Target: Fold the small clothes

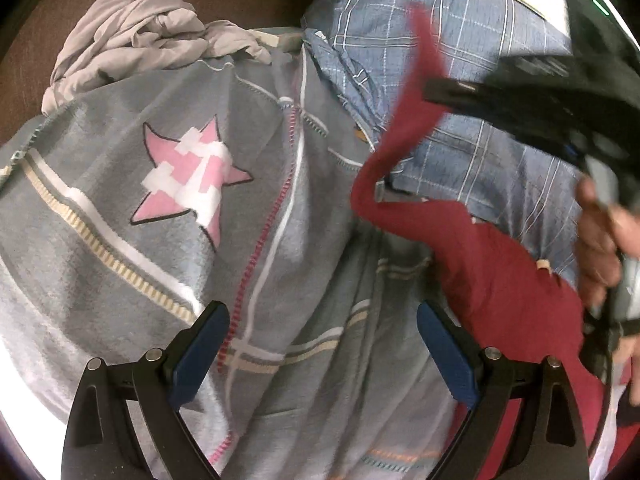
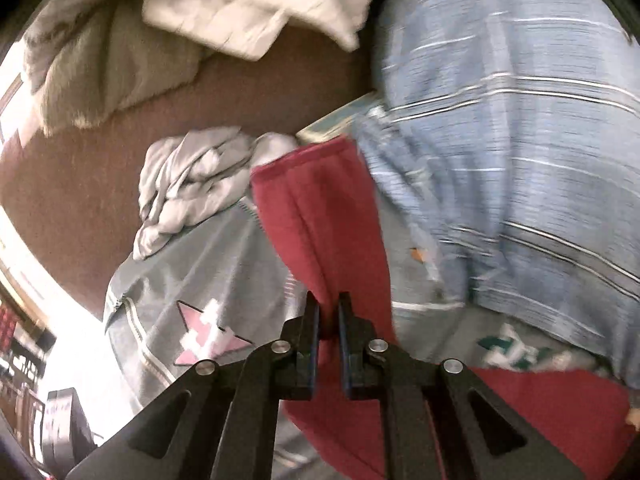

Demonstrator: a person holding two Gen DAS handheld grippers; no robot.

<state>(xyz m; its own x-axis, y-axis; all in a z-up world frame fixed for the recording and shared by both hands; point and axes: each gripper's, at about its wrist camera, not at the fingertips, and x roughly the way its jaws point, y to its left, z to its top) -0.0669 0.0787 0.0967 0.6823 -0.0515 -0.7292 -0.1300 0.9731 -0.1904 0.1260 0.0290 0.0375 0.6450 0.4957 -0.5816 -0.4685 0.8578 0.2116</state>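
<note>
Beige towel [image 2: 100, 68] only right-wrist view.

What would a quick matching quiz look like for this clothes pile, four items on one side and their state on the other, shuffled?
Things:
1. red garment
2. left gripper
3. pale grey garment
4. blue checked shirt

States:
A. crumpled in a heap on the brown surface
B. open, over the grey blanket with the pink star
C. pinched by the right gripper
D. spread beyond the red cloth

Pairs: 1-C, 2-B, 3-A, 4-D
</note>
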